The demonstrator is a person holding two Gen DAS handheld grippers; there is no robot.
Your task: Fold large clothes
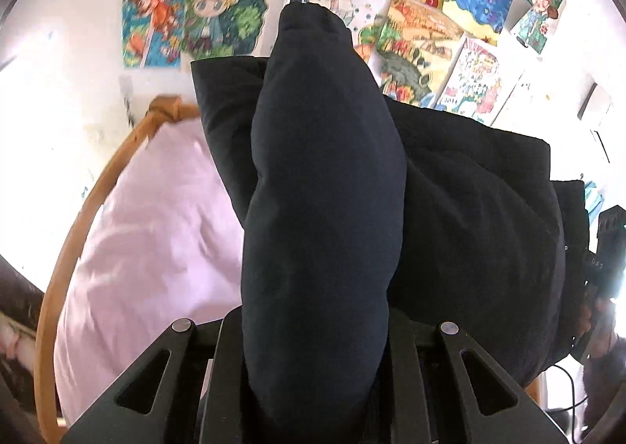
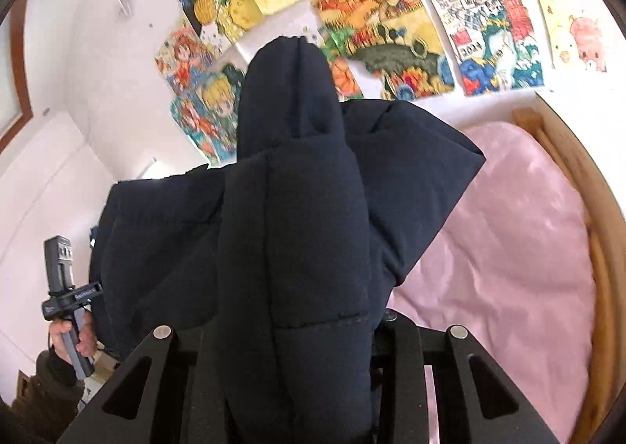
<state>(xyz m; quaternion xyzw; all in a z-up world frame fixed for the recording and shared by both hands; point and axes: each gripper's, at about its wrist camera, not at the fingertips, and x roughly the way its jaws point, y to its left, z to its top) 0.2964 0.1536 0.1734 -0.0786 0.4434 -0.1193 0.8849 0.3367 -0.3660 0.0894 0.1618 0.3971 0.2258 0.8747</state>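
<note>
L gripper point(image 1: 313, 326) & R gripper point(image 2: 297, 330): jaws of each clamped on a thick fold of the dark padded coat point(image 1: 450, 209) point(image 2: 164, 240), which bulges up between them. Rest of coat hangs ahead of jaws, lifted above pink bed point(image 1: 148, 232) point(image 2: 500, 248). Drawings point(image 1: 219, 9) point(image 2: 391, 37) on wall beyond.

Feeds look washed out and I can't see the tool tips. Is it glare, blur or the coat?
Left wrist view: the wall is blown out white, glare flares at the right edge, and the dark puffer coat hides the left tool tips. Right wrist view: even light, slight blur on the pink bedding, fisheye bending the bed frame; the coat covers the right tool.
</note>
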